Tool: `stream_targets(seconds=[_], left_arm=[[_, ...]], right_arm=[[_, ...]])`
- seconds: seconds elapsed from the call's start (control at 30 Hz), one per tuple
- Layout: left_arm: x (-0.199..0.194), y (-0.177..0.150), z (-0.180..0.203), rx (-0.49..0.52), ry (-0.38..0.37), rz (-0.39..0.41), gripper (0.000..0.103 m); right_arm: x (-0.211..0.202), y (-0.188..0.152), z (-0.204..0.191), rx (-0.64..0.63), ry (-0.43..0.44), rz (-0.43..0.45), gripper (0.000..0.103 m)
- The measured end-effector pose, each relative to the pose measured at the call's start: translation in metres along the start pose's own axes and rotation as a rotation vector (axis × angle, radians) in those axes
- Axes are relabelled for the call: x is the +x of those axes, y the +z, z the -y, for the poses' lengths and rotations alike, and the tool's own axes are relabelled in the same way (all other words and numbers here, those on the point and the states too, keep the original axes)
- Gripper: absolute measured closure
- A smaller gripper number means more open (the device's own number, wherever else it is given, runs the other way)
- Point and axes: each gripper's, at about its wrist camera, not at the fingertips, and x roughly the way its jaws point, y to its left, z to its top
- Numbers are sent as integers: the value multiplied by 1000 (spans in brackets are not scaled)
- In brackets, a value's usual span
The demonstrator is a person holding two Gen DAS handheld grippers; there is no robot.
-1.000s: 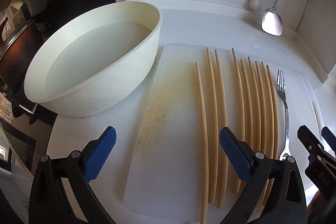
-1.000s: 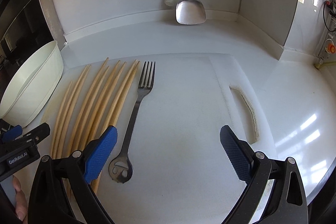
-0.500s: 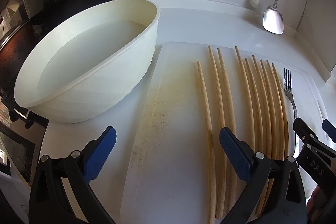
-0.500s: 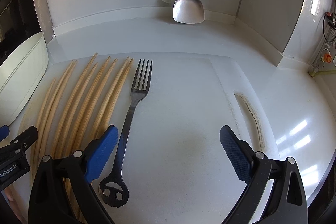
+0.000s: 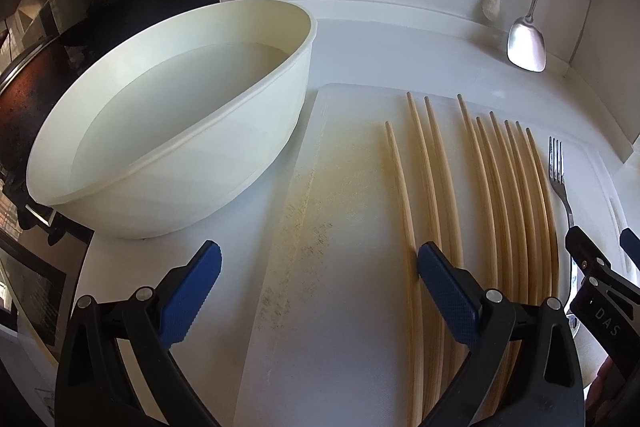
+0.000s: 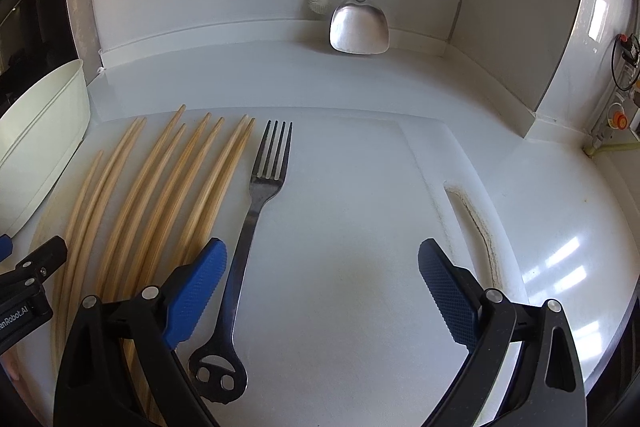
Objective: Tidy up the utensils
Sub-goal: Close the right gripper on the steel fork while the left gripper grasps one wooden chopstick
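Right now I have both tongs spread wide and empty above the white cutting board (image 5: 352, 307), which I take as my landmark. The chopsticks (image 5: 504, 219) lie in a loose fan on the board's middle, and the fork (image 6: 256, 211) lies on the board just beside the last stick, on the side away from the bowl (image 5: 168, 131).

I judge the step in hand to be a pick of the fork with the right tongs (image 6: 320, 287). Its left pad sits over the gap between fork handle and nearest chopstick, so I should shift toward the board's handle slot (image 6: 476, 227) side, straddle the thin handle alone, come down flat and close gently; a flat metal handle may slip.

The left tongs (image 5: 316, 291) hover over the board's stained bare strip, next to the outermost chopstick.

The left view shows the bowl's empty inside; the right view shows the fork's pierced handle end and the hanging spatula (image 6: 360, 27) whole.
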Motion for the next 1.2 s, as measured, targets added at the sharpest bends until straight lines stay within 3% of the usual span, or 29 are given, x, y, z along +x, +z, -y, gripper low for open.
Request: stream_targets(seconds=[0.2,0.3,0.67,0.73,1.1,1.2], left_arm=[[2,-1,2,4,5,-13,6],[1,-2,-2,-15,-4,-16,8],[-3,0,8,-10,-44,-10,31],[-4,1,11,-10,-43,-8,34],[-7,4,29,48,-88,7,94],[-8,3,31,56,-84,14,95]], right_arm=[[1,-1,-4,-17,-3,2,11],[1,-1,-3,-13,10,6,22],[3,2,-13,-46,56,18,49],[3,3,-16,-59,69,20,57],[0,2,-29,-112,127,26,90],[1,2,-29,-111,136,28,93]])
